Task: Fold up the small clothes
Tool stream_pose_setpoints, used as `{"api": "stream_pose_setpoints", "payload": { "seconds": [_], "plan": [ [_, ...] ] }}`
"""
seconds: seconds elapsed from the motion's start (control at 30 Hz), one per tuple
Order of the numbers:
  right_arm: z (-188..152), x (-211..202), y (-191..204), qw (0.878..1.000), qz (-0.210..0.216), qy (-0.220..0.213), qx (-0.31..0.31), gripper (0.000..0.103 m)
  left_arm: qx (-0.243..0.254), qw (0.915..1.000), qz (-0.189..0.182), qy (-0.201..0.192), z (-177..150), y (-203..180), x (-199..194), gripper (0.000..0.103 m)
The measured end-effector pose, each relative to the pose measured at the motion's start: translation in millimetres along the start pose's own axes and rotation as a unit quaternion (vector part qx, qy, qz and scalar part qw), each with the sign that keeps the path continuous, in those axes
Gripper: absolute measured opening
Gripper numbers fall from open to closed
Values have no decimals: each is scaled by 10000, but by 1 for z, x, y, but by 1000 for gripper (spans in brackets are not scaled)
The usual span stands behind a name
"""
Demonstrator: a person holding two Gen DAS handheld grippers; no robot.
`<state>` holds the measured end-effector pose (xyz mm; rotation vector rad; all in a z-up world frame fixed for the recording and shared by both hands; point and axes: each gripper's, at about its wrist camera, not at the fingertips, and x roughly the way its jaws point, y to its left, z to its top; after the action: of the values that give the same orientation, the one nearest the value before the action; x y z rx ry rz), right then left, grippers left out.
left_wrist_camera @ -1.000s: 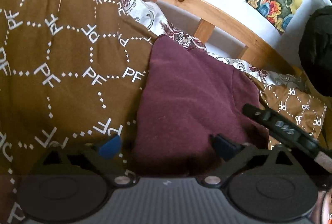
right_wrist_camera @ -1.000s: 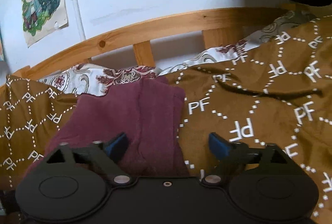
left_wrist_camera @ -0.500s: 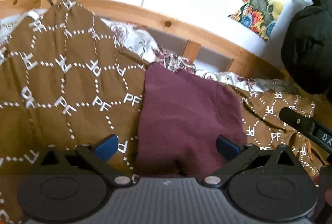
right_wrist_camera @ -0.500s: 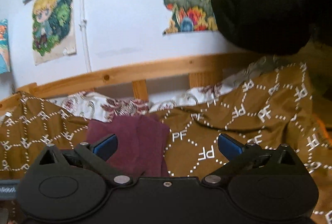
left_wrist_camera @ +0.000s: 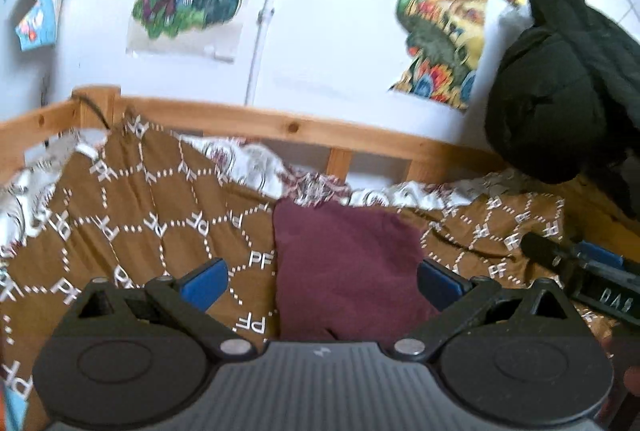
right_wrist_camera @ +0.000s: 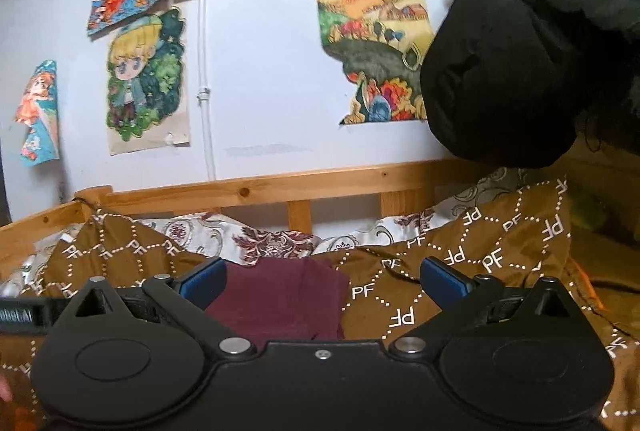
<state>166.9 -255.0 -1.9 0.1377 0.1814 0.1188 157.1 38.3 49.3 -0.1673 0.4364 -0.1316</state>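
Left wrist view: the left gripper (left_wrist_camera: 320, 281) is seen with its jaws wide open and nothing between them. The maroon garment (left_wrist_camera: 346, 267) lies folded on the brown blanket (left_wrist_camera: 132, 231), just in front of the wooden bed rail (left_wrist_camera: 292, 129), and it is touched by no pad. The step in hand is judged to be the release after a fold, so the tool is best drawn away straight, so that no edge of the cloth is caught and the fold is not opened again. At the right of the garment the right gripper (left_wrist_camera: 580, 271) is partly seen from the side. One maroon garment is counted, one blanket, one patterned white sheet (left_wrist_camera: 248, 159) between the blanket and the rail, and one dark bundle (left_wrist_camera: 560, 83) above the rail at the right.

Right wrist view: the jaws of the right gripper (right_wrist_camera: 320, 281) have just been opening and stand wide, with nothing between them. The maroon garment (right_wrist_camera: 280, 297) is seen low, below the bed rail (right_wrist_camera: 280, 187) and partly behind the gripper body. If another fold is wanted, the corners should be taken evenly by both tools. On the wall above the rail at least five coloured pictures (right_wrist_camera: 148, 79) can be counted; more may be cut off by the frame
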Motion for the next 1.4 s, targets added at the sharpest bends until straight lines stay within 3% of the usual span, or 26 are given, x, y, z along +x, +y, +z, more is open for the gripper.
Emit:
{"api": "stream_pose_setpoints", "payload": {
  "seconds": [0.4,0.63,0.83,1.07,1.4],
  "plan": [
    [10,-79,16,9988,237,-398,-127,102,324,9992,151,-168,-1,-2,-76,102],
    [-8,-120,19,9990,340,-283,-98,102,455,9989,84,57,-36,-12,-104,102],
    [-36,-150,12,9998,141,-131,-23,102,545,9980,181,248,-61,-15,-111,102],
    [-67,-160,-3,9987,-402,5,-326,102,463,9953,344,781,-77,-10,-96,102],
    [-75,-154,-16,9990,-289,333,89,102,766,9920,499,870,-85,-18,-90,102]
  ]
}}
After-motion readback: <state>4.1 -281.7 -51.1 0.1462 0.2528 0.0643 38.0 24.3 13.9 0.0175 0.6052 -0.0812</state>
